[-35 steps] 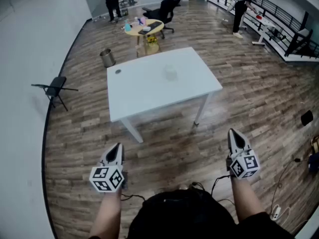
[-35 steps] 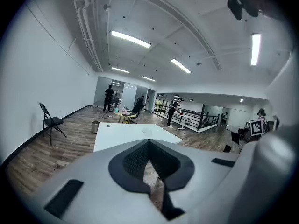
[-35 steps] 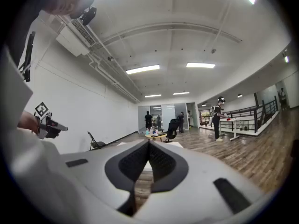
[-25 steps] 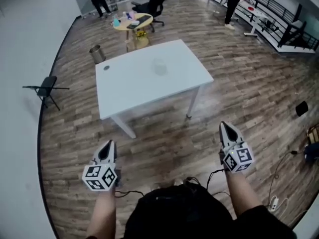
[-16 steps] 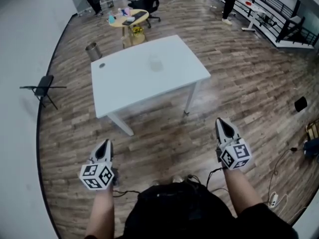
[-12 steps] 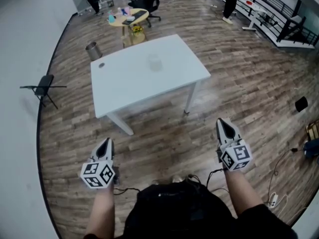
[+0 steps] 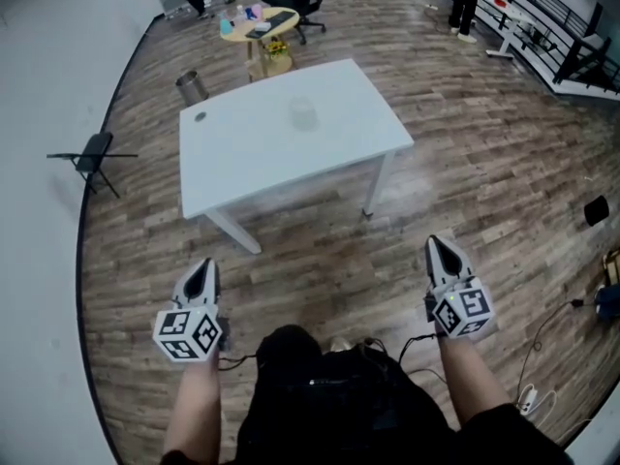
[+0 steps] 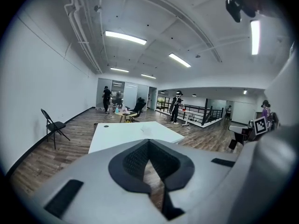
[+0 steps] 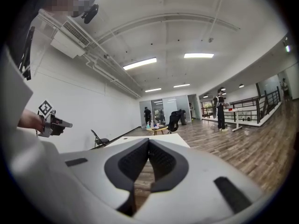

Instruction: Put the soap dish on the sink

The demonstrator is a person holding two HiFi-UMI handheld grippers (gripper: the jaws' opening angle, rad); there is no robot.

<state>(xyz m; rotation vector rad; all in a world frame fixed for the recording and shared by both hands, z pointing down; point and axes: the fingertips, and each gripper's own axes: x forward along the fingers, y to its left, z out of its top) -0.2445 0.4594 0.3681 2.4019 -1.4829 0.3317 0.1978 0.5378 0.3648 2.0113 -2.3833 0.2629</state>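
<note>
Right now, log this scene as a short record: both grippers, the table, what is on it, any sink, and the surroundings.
left gripper: jaws together, empty, over the wood floor, short of the table
right gripper: jaws together, empty, also short of the table
white table: ahead of both grippers, apart from them
on table: one faint pale object, too small to identify
sink: none in view
surroundings: folding chair, metal bin, round table

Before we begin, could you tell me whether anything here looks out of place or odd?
Nothing looks spilled or damaged. One oddity: no sink is in view. The table holds a faint clear object, too blurred to identify. The left gripper and right gripper are shut, empty, well short of it.
</note>
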